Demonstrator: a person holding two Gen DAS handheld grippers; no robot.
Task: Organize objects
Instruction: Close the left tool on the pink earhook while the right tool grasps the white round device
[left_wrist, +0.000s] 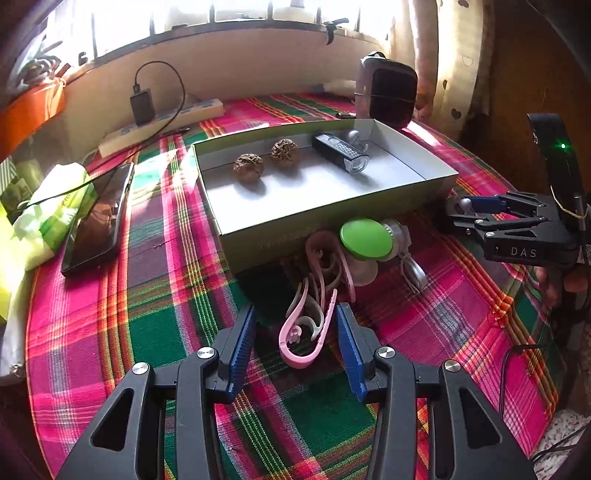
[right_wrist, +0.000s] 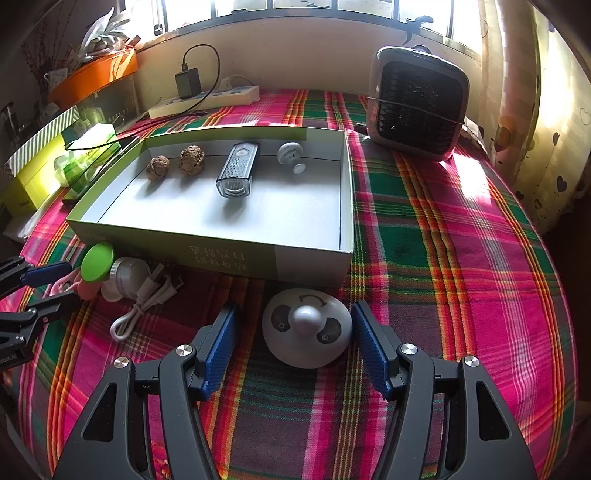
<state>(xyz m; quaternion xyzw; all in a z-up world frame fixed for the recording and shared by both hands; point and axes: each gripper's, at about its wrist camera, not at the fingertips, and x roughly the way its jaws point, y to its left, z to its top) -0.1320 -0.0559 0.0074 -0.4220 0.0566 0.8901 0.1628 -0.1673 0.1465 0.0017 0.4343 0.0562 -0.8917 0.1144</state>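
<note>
Pink clips (left_wrist: 314, 314) sit between the left gripper (left_wrist: 295, 325)'s parted jaws — the right gripper (right_wrist: 295, 328) straddles a white dome (right_wrist: 306, 332), apart, both bound for the box (right_wrist: 314, 254).

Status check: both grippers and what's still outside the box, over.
Left gripper open around pink plastic clips. Right gripper open around white domed panda gadget. Shallow cardboard box just beyond; nothing blocking.
</note>
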